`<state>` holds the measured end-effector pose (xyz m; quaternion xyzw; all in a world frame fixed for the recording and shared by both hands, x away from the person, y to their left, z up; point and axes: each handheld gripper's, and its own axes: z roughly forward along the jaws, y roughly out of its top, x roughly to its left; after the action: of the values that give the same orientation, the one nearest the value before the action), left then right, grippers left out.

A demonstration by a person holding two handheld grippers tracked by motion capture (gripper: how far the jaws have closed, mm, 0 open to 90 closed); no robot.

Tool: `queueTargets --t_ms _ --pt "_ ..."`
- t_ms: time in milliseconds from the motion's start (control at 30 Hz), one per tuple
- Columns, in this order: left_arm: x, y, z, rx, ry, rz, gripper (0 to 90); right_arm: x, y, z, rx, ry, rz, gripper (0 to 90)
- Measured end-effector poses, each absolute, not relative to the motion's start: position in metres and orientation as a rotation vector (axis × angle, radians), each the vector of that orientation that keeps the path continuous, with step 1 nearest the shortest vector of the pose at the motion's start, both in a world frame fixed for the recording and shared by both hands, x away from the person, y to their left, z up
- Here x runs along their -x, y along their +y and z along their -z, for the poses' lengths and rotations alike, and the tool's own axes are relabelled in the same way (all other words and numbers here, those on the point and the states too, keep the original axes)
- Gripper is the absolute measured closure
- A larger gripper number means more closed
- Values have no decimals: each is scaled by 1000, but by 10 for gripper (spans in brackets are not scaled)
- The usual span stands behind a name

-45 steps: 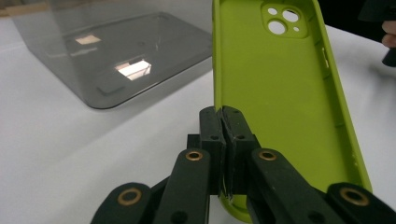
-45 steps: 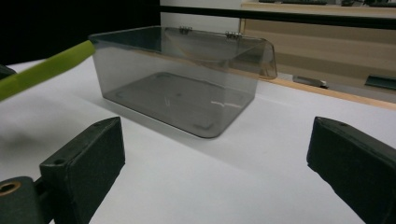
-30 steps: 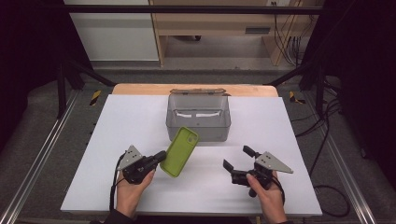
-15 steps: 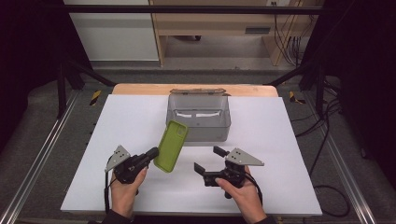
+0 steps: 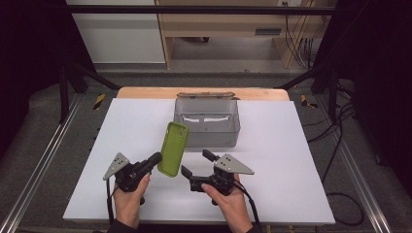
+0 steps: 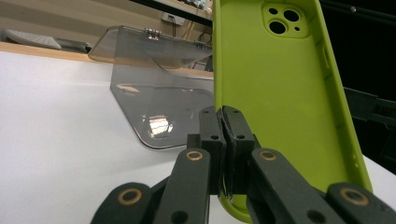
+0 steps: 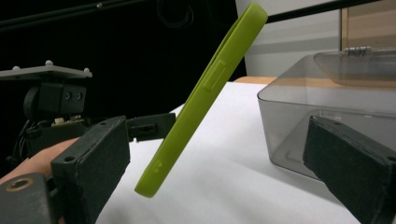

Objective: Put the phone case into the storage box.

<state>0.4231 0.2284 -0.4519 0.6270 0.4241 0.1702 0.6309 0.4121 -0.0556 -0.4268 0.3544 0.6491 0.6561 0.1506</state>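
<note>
One green phone case (pinched by left gripper fingers), one grey box, right gripper gaping empty.

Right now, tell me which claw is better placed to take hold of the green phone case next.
Right. The right claw is open, its jaws pointing at the green phone case from close by. The left claw is already shut on the case's lower edge, holding it off the table.

White table, clear grey bin with open lid, wooden shelf behind
</note>
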Motion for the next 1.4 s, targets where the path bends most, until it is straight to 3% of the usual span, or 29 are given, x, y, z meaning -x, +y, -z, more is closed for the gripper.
queueTargets --t_ms 367,633,1033,1400 --pt "-423 229 454 -1400 991 -351 883 -417 -37 431 -1055 1825 -1946 181" --pt "-423 229 455 -1391 994 -337 883 -420 -30 431 -1071 1824 -1972 192" --pt "-421 227 455 -1389 998 -371 883 -426 -25 430 -1135 1760 -2057 428" --pt "-419 227 455 -1386 1009 -402 883 -432 -20 431 -1193 1726 -2109 542"
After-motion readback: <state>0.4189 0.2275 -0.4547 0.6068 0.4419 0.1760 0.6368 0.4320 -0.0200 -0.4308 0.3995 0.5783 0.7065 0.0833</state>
